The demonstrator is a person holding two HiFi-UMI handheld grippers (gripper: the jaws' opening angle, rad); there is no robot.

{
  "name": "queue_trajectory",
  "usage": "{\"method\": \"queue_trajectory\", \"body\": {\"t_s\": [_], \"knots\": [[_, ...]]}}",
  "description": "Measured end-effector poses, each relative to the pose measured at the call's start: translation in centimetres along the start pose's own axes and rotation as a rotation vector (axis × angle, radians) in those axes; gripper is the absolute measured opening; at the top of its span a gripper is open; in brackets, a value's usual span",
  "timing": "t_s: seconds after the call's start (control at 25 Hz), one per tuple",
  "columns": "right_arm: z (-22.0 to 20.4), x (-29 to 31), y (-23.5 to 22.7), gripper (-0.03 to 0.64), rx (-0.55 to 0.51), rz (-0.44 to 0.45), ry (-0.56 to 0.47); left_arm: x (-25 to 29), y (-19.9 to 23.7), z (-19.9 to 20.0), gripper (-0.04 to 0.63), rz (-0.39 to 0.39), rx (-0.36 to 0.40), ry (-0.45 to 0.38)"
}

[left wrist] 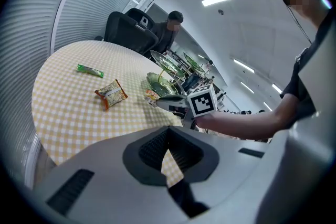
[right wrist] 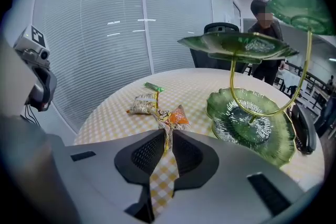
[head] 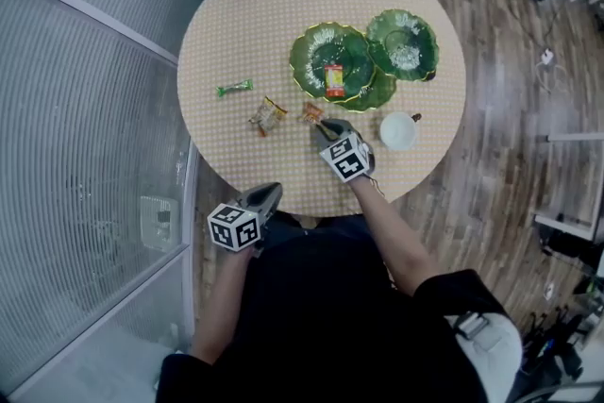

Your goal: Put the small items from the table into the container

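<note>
The orange packet [right wrist: 177, 117] is a small crinkled foil sachet, orange on one side and pale yellow on the other, with crimped ends. It carries small printed figures and lettering, but none of it is sharp enough to read. It lies on the surface [head: 245, 24], a round top under a yellow and white checked cloth, just in front of the green dish stand [head: 326, 47].

The right tool [right wrist: 166, 135] is clenched on the near crimped edge of the orange packet. The thin strip of wrapper stands pinched between the two dark ribbed pads, while the rest of the sachet sticks out ahead of them.

The left tool [left wrist: 167, 150] is clamped tight on nothing, its pads meeting, and it hangs at the near edge of the surface, well apart from the items.

The stand is made of glossy green leaf-shaped dishes with gold rims, set at different heights on a thin gold wire stem. A red and yellow packet [head: 334, 80] already lies in one of the dishes; its print is too small to make out.

A striped tan packet [head: 268, 115] with orange corners lies just left of the held one. A slim green wrapped stick [head: 234, 88] sits farther left, apart from it. A white cup [head: 398, 130] stands to the right, near the stand. Each tool bears a cube of black and white square markers, with no words on them.
</note>
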State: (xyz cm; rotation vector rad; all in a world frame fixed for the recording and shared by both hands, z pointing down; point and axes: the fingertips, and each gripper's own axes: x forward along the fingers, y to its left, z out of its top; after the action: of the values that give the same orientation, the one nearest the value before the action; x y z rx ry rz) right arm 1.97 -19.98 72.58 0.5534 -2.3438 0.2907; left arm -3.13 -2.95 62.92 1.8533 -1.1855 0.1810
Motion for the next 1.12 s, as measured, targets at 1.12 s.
{"method": "queue_trajectory", "body": {"t_s": [1.12], "knots": [[12.5, -13.3, -6.7, 0.058, -0.088, -0.314, -0.255, 2.5, -2.5, 0.5, 0.003, -0.153, 0.091, 0.035]]}}
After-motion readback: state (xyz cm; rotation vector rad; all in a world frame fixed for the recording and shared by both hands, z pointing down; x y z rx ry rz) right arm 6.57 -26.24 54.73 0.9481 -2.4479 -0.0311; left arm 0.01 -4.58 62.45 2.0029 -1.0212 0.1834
